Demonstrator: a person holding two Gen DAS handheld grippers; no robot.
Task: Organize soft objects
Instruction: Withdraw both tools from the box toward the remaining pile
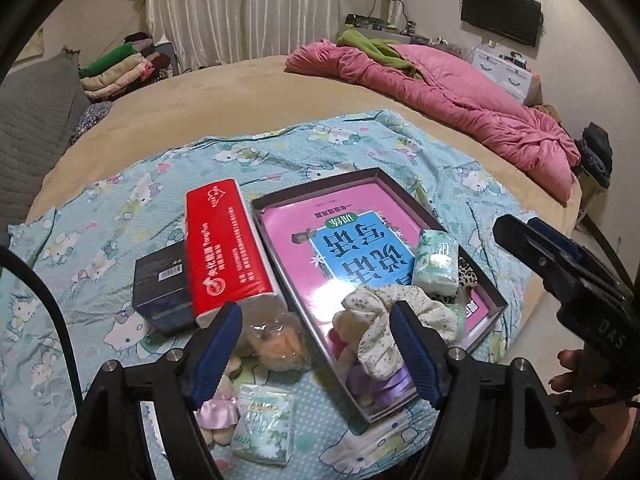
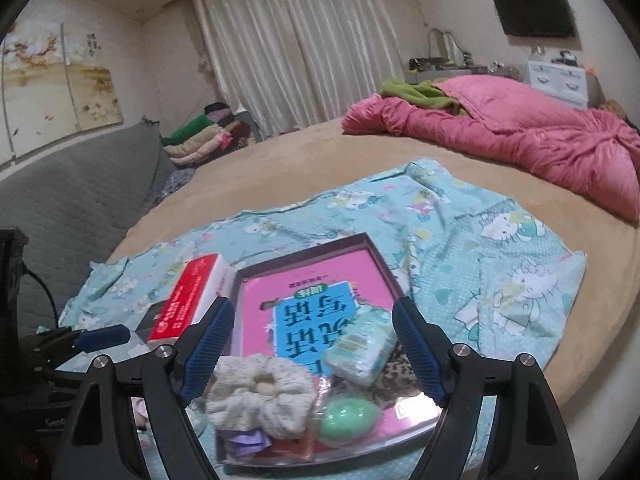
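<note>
- A shallow box is sitting on the bed's blue printed sheet, its near end crowded by a floral scrunchie, a tissue pack and small soft items.
- A red tissue package is lying right along the box's left wall, with a dark box beside it, closing that side.
- A bagged plush and another tissue pack are filling the sheet near the box's near-left corner.
- The sheet's right side and far edge are lying bare.
- A pink quilt is lying along the bed's far right edge.
- The left claw and right claw are hanging open over the clutter.
</note>
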